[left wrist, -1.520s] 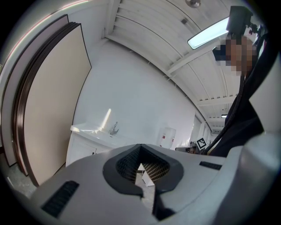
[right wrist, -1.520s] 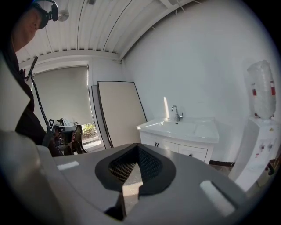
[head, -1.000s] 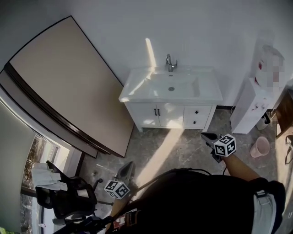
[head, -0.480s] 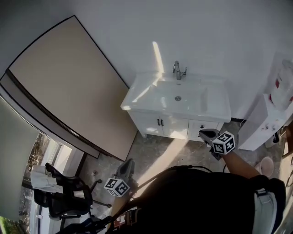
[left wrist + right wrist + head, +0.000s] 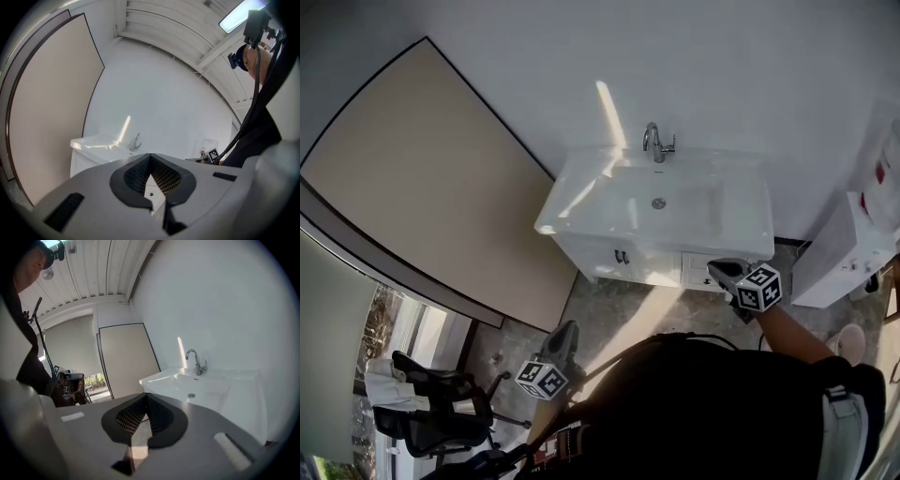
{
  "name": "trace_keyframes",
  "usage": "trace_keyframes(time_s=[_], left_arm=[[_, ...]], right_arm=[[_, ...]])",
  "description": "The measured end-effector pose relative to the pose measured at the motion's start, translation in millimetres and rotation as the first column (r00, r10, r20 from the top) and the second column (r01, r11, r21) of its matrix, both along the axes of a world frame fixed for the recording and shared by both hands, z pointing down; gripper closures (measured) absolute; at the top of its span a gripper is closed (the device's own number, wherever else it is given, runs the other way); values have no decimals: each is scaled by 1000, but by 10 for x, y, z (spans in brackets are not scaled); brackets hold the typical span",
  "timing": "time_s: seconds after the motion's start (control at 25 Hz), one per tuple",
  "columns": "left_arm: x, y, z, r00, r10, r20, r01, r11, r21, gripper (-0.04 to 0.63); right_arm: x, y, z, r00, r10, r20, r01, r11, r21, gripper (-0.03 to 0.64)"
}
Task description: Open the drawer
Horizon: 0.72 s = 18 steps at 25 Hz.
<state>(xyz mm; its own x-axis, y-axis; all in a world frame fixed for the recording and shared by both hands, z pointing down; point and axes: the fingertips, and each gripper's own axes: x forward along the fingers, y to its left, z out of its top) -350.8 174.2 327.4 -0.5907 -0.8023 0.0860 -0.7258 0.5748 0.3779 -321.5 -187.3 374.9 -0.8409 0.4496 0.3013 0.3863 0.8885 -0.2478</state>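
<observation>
A white vanity (image 5: 581, 217) with a sink and a chrome faucet (image 5: 656, 142) stands against the far wall. Its small drawers (image 5: 697, 270) are at the right of the cabinet front, beside two doors (image 5: 623, 258). My right gripper (image 5: 722, 269) is shut and empty, right in front of the drawer fronts and partly hiding them; whether it touches them I cannot tell. My left gripper (image 5: 566, 330) hangs lower left over the floor, shut and empty. In the right gripper view the gripper (image 5: 145, 400) faces the sink (image 5: 197, 386). In the left gripper view the gripper (image 5: 150, 161) faces the vanity (image 5: 91, 150).
A large beige panel (image 5: 441, 178) leans along the left wall. A black office chair (image 5: 431, 412) stands at the lower left by a window. A white appliance (image 5: 844, 253) stands right of the vanity, with a pink bucket (image 5: 848, 342) on the floor near it.
The vanity has drawn closer in the view. Both grippers have moved toward it, and the right one went from over the floor to right before the drawer fronts. Both stayed shut.
</observation>
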Motion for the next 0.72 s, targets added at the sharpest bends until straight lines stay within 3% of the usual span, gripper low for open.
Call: trace_keyframes(time_s=[0.28, 0.72], left_arm=[[-652, -101, 59, 998, 65, -5, -64, 998, 22, 604], [-2130, 207, -71, 971, 239, 14, -239, 971, 25, 604]], right_arm=[[-372, -131, 126, 995, 90, -30, -91, 996, -8, 615], [-1315, 311, -175, 967, 254, 0, -254, 967, 22, 615]])
